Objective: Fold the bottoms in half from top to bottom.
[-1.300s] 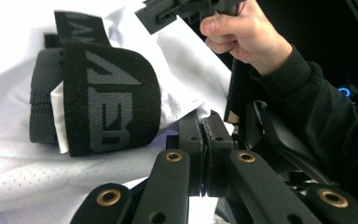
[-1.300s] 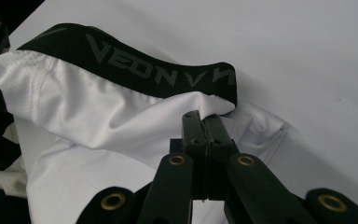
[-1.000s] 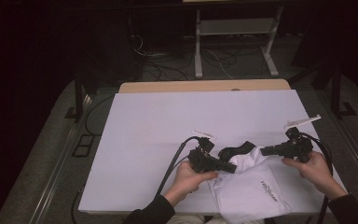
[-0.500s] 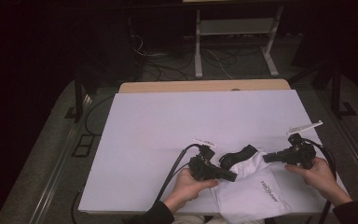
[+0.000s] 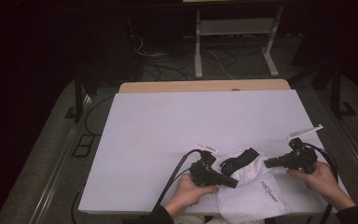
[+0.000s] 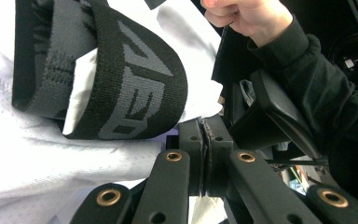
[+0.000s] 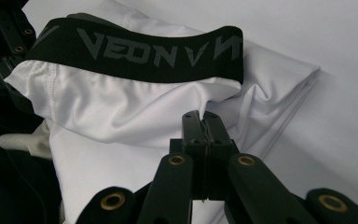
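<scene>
Currently, a white synthetic garment with a black lettered elastic waistband (image 5: 254,186) is seen lying crumpled on the white table surface (image 5: 177,135), at about five o'clock of the tabletop near the front edge. The left gripper (image 5: 230,183) is held at the garment's nine o'clock side, its jaws clenched together against the fabric edge; whether cloth is pinched cannot be told. The right gripper (image 5: 268,163) is held at the garment's two o'clock, likewise clenched, apparently on nothing.
</scene>
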`<state>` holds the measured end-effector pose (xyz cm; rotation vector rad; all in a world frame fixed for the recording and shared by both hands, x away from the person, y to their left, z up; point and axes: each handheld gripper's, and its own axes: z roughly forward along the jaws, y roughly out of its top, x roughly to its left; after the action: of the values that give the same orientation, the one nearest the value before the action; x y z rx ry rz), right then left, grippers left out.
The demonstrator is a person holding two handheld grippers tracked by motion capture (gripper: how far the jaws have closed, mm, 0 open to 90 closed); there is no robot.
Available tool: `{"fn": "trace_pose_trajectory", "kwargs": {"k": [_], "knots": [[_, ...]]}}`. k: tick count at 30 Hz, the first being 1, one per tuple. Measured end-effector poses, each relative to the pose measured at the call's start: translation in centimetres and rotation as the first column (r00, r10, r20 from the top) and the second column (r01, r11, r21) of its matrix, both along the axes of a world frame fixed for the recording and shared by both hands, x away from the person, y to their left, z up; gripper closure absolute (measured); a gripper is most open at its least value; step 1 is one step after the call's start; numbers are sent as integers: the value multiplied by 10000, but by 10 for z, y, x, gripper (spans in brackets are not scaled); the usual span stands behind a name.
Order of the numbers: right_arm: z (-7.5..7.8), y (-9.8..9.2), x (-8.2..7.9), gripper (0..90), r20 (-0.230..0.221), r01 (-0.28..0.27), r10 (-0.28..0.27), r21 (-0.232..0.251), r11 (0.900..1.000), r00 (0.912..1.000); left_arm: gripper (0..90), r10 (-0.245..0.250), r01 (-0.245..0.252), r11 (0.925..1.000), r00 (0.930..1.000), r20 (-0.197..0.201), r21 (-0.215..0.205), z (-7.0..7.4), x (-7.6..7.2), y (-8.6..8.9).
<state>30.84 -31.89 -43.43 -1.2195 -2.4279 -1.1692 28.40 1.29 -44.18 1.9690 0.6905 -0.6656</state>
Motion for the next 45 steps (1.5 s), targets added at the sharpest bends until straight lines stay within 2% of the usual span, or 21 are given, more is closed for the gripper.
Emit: {"fn": "trace_pose_trajectory", "kwargs": {"k": [8, 16, 18, 19, 25, 29, 33, 40, 45], "knots": [[-3, -2, -6, 878, -186, -98, 97, -61, 9999, 9998, 872, -39, 39, 10000, 9998, -196, -24, -11, -8, -1], [-5, -3, -9, 862, -345, -217, 214, -87, 9997, 9992, 872, 134, -136, 9999, 9994, -312, -51, -19, -12, 2], [-5, -4, -10, 780, -397, -248, 246, -48, 9997, 9989, 872, 163, -165, 9998, 9993, -338, -55, -21, -12, 2], [-3, -5, -11, 707, -377, -255, 257, 40, 9997, 9990, 872, 188, -190, 9998, 9992, -348, -60, -21, -12, 3], [3, -4, -10, 604, -200, -332, 333, 58, 9994, 9992, 871, 249, -251, 9997, 9991, -351, -40, -22, -13, 3], [10, -1, -6, 534, -71, -385, 385, 127, 9992, 9992, 872, 285, -286, 9996, 9989, -371, -8, -24, -14, 3], [15, 4, 4, 475, 10, -154, 153, 259, 9995, 9999, 871, 282, -282, 9996, 9989, -372, 14, -25, -14, 3], [18, 10, 18, 474, -57, -8, 10, 326, 9995, 10000, 871, 285, -284, 9996, 9990, -342, 28, -25, -13, 4], [16, 18, 32, 476, -212, -6, 9, 140, 9999, 9998, 871, 318, -318, 9995, 9989, -333, 14, -25, -13, 4]]}}
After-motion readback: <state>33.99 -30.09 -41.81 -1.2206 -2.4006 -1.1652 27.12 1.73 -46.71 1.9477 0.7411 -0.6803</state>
